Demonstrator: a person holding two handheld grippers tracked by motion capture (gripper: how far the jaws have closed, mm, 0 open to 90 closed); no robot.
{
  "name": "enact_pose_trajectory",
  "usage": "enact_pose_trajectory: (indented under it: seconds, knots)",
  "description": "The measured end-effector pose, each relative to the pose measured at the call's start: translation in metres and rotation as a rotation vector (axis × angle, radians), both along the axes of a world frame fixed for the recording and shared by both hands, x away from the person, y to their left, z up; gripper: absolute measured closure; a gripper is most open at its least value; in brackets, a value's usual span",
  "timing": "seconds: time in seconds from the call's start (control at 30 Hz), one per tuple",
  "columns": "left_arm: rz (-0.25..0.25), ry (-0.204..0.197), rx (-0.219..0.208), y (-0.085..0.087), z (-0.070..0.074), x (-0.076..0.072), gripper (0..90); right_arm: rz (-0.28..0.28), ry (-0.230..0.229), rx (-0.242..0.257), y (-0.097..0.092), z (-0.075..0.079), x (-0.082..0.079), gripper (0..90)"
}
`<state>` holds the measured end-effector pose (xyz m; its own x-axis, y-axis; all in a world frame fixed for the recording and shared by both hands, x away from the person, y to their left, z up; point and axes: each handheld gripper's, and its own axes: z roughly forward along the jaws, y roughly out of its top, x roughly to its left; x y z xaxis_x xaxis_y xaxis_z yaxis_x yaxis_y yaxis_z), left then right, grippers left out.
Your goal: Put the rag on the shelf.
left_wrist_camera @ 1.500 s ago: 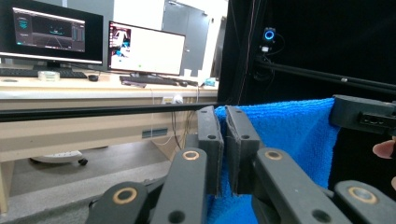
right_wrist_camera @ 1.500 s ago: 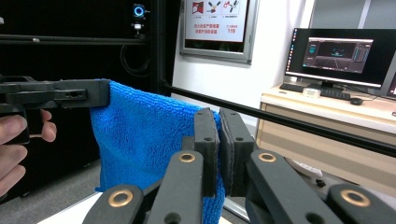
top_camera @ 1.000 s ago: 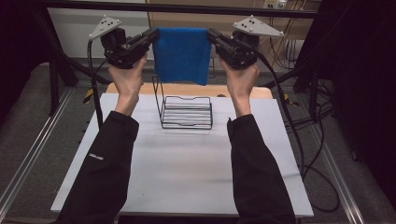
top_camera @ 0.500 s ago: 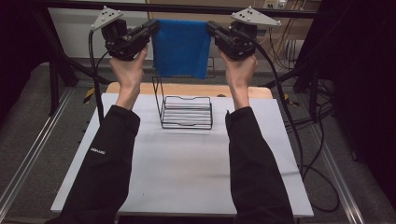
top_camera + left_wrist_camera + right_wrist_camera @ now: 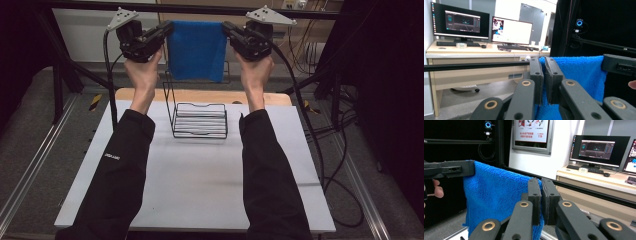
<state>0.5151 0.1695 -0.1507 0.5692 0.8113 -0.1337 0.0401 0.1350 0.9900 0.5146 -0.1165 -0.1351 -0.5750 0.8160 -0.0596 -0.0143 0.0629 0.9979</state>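
Note:
A blue towel (image 5: 196,50) hangs stretched between my two grippers, high above the far end of the table. My left gripper (image 5: 167,27) is shut on the towel's upper left corner, and the cloth (image 5: 579,75) is pinched between its jaws (image 5: 544,75). On the upper right corner my right gripper (image 5: 227,27) is shut, its pads clamping the cloth (image 5: 496,195) at its edge (image 5: 541,197). Below the towel a black wire rack (image 5: 197,112) stands on the white table top (image 5: 200,185). The towel's lower edge hangs just behind the rack's tall back frame.
A wooden board (image 5: 200,95) lies under the far edge of the white top. Black frame bars (image 5: 200,7) cross overhead, close to the grippers. Cables (image 5: 310,125) trail down on the right. A desk with monitors (image 5: 486,27) stands beyond the frame.
Both hands have carried the stretched towel farther away and higher in the high view. The towel's lower edge now hangs at the top of the rack's back frame. Both grips are unchanged.

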Motion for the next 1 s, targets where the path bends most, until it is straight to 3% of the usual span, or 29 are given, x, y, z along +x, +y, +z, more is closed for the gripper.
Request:
enact_pose_trajectory:
  seconds: [0.17, 0.47, 1.0]
  knots:
    - [0.015, 0.0, 0.023, 0.001, -0.007, 0.003, 85.0, -0.008, -0.002, -0.03, 0.003, -0.006, 0.006, 86.8]
    - [0.011, 0.015, 0.026, 0.002, -0.017, 0.008, 85.0, -0.008, 0.009, -0.042, 0.005, -0.014, 0.013, 86.8]
    - [-0.02, 0.031, 0.095, 0.0, -0.041, 0.003, 84.9, 0.005, 0.051, -0.065, -0.002, -0.043, 0.005, 86.7]
